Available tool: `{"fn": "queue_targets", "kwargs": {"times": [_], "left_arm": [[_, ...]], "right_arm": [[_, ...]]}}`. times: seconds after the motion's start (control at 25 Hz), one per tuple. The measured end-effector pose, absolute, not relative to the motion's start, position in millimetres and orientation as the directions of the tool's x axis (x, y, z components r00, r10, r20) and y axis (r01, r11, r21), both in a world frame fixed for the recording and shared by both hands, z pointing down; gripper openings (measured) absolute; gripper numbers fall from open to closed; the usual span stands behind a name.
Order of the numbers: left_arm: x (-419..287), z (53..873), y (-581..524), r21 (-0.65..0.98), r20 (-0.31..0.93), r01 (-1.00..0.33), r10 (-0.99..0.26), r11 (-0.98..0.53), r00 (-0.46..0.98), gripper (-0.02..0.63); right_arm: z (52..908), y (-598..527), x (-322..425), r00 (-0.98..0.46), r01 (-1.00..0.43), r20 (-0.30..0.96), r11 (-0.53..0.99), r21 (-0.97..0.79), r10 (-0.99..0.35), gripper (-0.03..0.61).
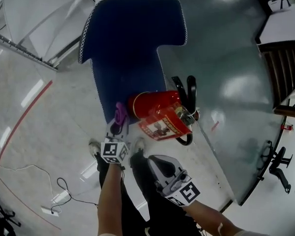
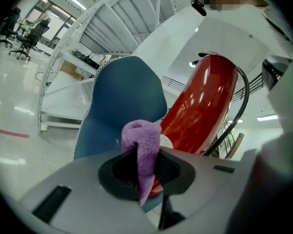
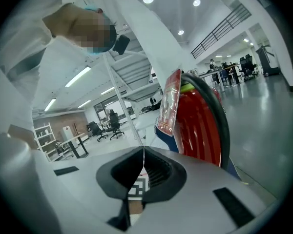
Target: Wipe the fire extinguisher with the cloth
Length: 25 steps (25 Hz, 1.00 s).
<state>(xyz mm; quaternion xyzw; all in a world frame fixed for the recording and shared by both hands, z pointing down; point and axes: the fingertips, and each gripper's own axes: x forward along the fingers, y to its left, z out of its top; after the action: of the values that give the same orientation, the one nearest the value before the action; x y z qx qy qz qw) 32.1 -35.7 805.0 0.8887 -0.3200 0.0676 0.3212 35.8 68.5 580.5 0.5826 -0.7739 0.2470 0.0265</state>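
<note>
Forearm outstretched, the left hand-held gripper (image 1: 117, 127) pinches the cloth (image 1: 120, 113), seemingly against the fire extinguisher (image 1: 155, 106). The right hand-held gripper (image 1: 156, 162) hovers nearby, jaws pressed together.

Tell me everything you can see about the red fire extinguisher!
The fire extinguisher is a shiny red, metal-looking cylinder lying on its side, partly on the blue mat. It has black handles, a black hose and a picture label. The left tool holds a purple cloth by its base end.
</note>
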Motion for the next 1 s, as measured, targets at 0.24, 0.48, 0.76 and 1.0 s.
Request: {"fn": "queue_targets", "kwargs": {"times": [0.24, 0.48, 0.76, 1.0], "left_arm": [[59.0, 817.3, -34.8, 0.569, 0.283, -0.566, -0.505, -0.596, 0.816, 0.061], [66.8, 796.7, -27.5, 0.607, 0.28, -0.555, -0.501, -0.569, 0.819, 0.061], [64.2, 731.5, -25.3, 0.625, 0.198, -0.505, -0.505, -0.595, 0.84, 0.061], [62.1, 660.2, -33.7, 0.62, 0.151, -0.483, -0.509, -0.618, 0.847, 0.061]], "right_arm": [[604.4, 68.0, 49.9, -0.29, -0.921, 0.342, 0.164, -0.353, -0.894, 0.014], [613.7, 66.8, 79.6, -0.182, -0.957, 0.398, 0.069, -0.283, -0.899, 0.014], [601.9, 75.4, 92.2, -0.138, -0.965, 0.421, 0.025, -0.263, -0.897, 0.014], [572.0, 81.3, 90.3, -0.116, -0.966, 0.401, 0.01, -0.257, -0.909, 0.014]]}}
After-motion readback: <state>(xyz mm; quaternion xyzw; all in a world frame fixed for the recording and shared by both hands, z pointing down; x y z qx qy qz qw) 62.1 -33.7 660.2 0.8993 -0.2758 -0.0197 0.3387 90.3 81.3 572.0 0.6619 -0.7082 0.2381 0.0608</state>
